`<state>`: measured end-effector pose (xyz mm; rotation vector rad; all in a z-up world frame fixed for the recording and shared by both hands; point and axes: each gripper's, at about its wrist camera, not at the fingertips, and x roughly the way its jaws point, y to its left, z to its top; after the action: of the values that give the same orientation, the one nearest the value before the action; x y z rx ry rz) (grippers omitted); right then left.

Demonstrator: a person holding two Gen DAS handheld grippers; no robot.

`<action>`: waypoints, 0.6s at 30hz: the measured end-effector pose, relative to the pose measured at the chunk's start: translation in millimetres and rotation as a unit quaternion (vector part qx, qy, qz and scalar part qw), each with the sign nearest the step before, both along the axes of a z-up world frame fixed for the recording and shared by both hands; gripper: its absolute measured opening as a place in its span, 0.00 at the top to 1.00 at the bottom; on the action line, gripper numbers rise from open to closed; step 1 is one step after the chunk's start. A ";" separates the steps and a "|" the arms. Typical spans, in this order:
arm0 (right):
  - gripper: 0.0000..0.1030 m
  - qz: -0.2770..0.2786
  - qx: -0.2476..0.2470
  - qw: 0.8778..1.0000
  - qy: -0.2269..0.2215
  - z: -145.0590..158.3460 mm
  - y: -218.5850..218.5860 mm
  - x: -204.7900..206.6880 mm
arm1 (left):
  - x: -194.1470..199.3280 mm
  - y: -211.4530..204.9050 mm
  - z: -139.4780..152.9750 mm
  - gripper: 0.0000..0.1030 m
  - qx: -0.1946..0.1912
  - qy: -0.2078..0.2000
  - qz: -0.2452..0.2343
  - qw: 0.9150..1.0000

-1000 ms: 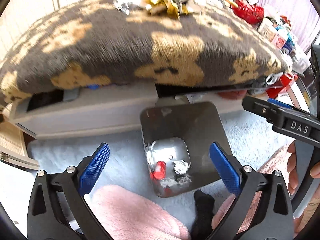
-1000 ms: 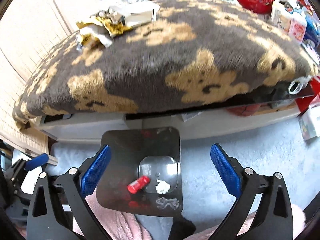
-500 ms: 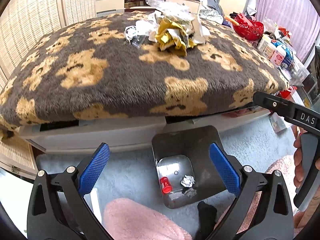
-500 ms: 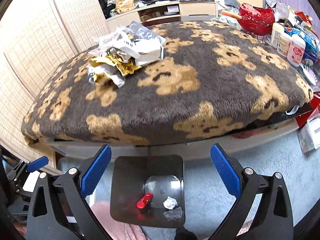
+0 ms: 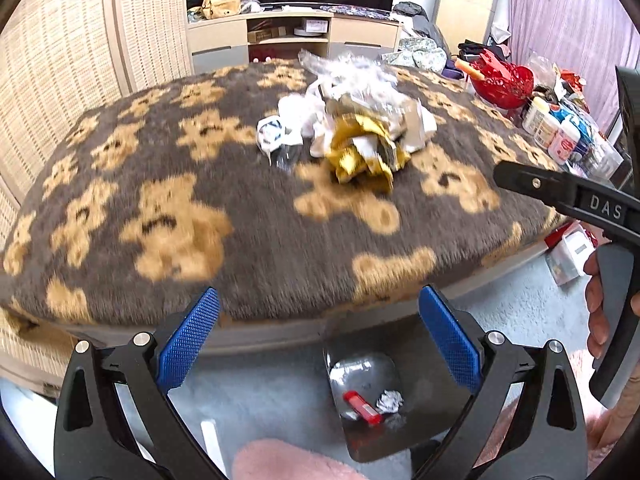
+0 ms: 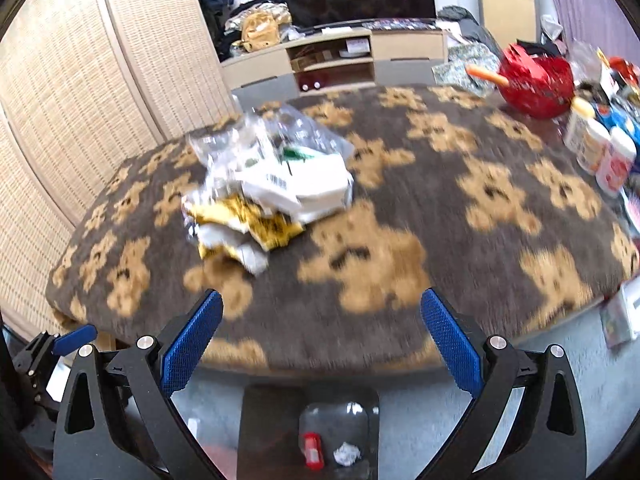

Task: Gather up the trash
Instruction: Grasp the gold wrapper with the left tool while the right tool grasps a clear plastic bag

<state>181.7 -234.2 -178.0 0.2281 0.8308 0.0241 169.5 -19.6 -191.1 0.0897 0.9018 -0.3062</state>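
A pile of trash [image 5: 356, 128] lies on the bear-print blanket [image 5: 168, 216]: yellow wrappers, white paper, clear plastic. It also shows in the right wrist view [image 6: 272, 188]. A dark metal bin [image 5: 372, 392] stands on the floor below the table edge, holding a red tube [image 5: 362, 402] and a crumpled foil ball [image 5: 390, 400]. The bin also shows in the right wrist view [image 6: 272, 432]. My left gripper [image 5: 318, 344] is open and empty above the bin. My right gripper [image 6: 320, 344] is open and empty, well short of the pile.
A red basket [image 6: 534, 80] and several bottles [image 6: 600, 148] stand at the blanket's right edge. A wicker screen [image 6: 80, 100] stands on the left, a TV cabinet [image 6: 336, 60] behind. Boxes [image 5: 572, 248] lie on the pale carpet at right.
Both grippers have risen and tilted up from the bin, so the blanket top and the trash pile now fill the views. Both stay open and empty.
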 end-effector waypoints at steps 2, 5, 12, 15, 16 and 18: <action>0.03 0.005 0.009 1.000 -0.010 8.5 3.4 13.8 | 10.2 -1.2 5.8 0.08 -0.001 -0.006 0.001 1.000; 0.03 0.018 0.032 0.999 -0.022 19.8 8.7 34.3 | 24.6 -3.2 12.8 0.08 -0.001 -0.012 0.001 1.000; 0.16 0.040 0.032 0.998 -0.028 32.6 29.5 77.8 | 47.8 -9.0 12.2 0.08 0.009 -0.012 -0.014 1.000; 0.35 0.065 0.030 0.997 -0.030 35.9 44.3 94.1 | 58.9 -8.4 8.9 0.08 0.004 -0.004 -0.012 1.000; 0.42 0.077 0.034 0.996 -0.035 37.3 50.5 98.9 | 61.0 -8.4 8.4 0.08 0.003 -0.003 -0.012 1.000; 0.45 0.091 0.035 0.994 -0.041 38.6 59.3 105.1 | 66.7 -7.9 7.2 0.08 -0.001 -0.001 -0.014 1.000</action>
<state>286.7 -174.9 -139.4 0.2148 0.7679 0.2327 236.3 -27.6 -183.9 0.1020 0.8985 -0.3336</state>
